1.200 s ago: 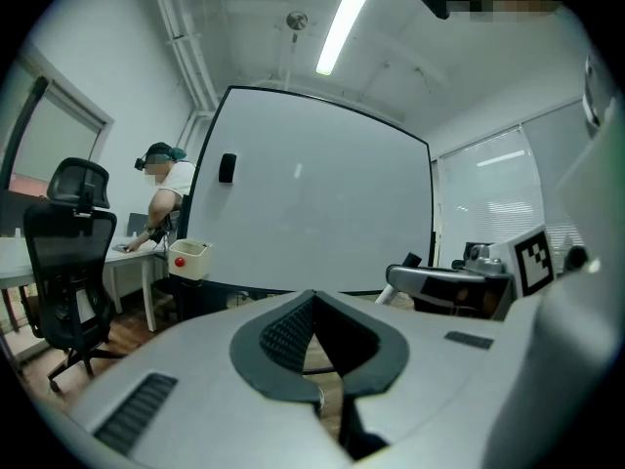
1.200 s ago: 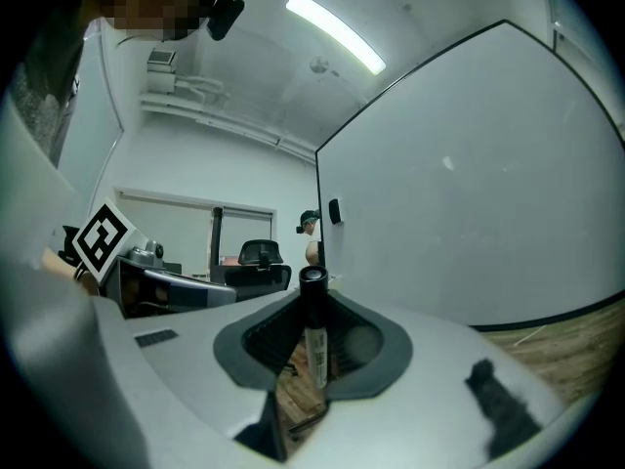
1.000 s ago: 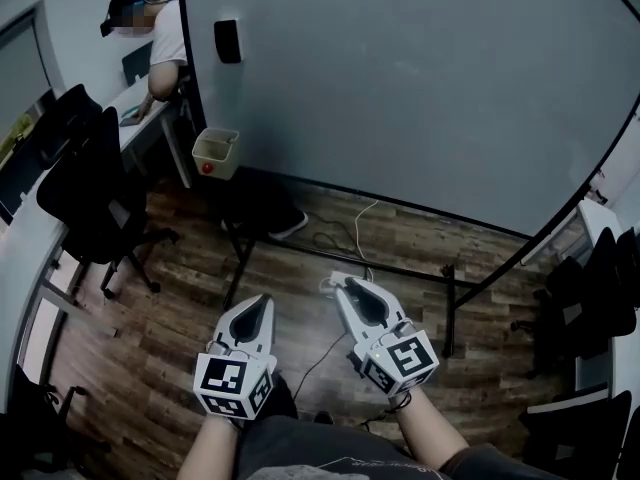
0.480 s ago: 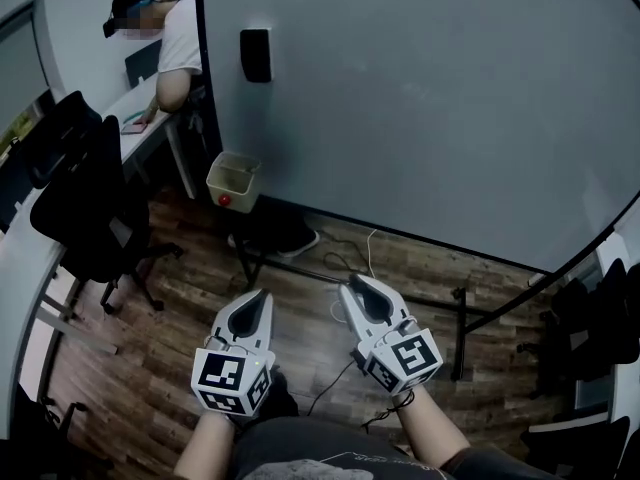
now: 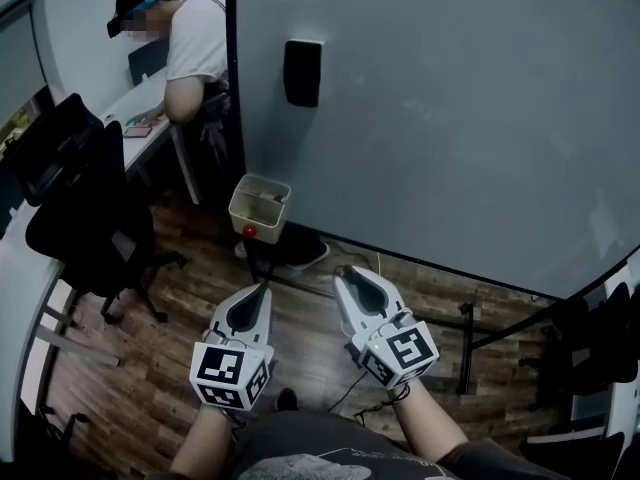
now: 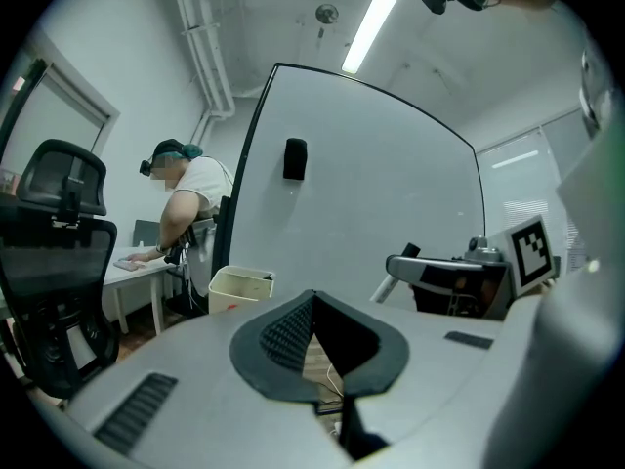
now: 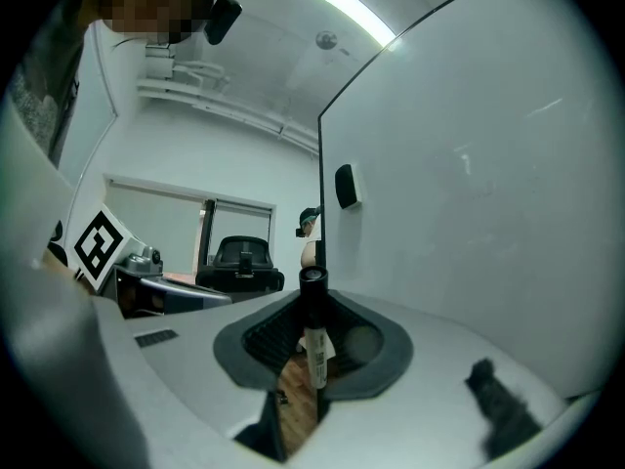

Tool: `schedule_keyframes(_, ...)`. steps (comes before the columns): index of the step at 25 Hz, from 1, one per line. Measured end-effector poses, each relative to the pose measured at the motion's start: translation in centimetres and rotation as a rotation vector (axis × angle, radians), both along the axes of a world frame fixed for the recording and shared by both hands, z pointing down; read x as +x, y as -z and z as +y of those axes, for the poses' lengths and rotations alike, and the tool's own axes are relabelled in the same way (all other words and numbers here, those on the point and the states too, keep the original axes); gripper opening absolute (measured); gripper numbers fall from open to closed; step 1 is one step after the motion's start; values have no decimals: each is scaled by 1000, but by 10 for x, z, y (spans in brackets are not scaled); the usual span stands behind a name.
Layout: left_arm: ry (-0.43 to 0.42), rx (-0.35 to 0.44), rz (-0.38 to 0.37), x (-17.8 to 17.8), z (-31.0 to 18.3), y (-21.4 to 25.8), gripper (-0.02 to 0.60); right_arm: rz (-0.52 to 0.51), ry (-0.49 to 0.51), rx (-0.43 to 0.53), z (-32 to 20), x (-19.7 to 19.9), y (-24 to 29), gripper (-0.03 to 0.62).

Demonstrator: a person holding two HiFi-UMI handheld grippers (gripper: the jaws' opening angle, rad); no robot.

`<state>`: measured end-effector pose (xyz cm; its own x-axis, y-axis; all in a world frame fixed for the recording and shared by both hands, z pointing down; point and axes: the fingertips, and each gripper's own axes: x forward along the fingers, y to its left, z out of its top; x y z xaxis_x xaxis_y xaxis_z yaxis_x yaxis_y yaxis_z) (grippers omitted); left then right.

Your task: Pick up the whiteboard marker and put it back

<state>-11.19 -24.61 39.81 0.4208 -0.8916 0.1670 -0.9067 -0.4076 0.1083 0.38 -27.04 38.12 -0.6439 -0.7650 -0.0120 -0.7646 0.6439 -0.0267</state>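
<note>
**Whiteboard marker clamped in right gripper, facing the board**

Whiteboard marker (image 7: 314, 345), with a white labelled barrel and a black cap, is sitting between the ribbed black pads of the right gripper (image 7: 312, 301). Both jaws are pressing on the barrel. In the right gripper view the marker is standing upright, cap end up and projecting above the jaw tips. In the head view this gripper is pointing away from the person's body, toward the large white whiteboard (image 5: 450, 118) in its black frame.

The left gripper (image 6: 312, 297) is carrying nothing. Its jaws are meeting at the tips, and only the brown wood-plank floor (image 5: 170, 378) is showing through the gap behind them. In the head view both grippers are hovering side by side above that floor, apart from the board.

A black rectangular block (image 5: 302, 72) is sitting on the board face near its left edge. A small cream open-topped container (image 5: 259, 204) with a red spot on its front is sitting at the board's lower left corner.

Left of the board, a person in a white shirt (image 5: 195, 43) is leaning over a white desk (image 5: 140, 103). A black office chair (image 5: 85, 203) is standing near that desk.
</note>
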Motion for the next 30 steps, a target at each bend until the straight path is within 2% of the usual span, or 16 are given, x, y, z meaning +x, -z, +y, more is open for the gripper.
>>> schedule_keyframes(6, 14, 10, 9, -35, -39, -1, 12, 0, 3, 34, -44, -36, 9, 80)
schedule_keyframes(18, 48, -6, 22, -77, -92, -14, 13, 0, 52, 58, -112, -93, 11, 80)
schedule_keyframes(24, 72, -22, 29, -92, -107, -20, 12, -24, 40, 13, -142, -107, -7, 80)
schedule_keyframes(30, 83, -42, 24, -103, -118, -29, 12, 6, 52, -44, -150, -122, -36, 80)
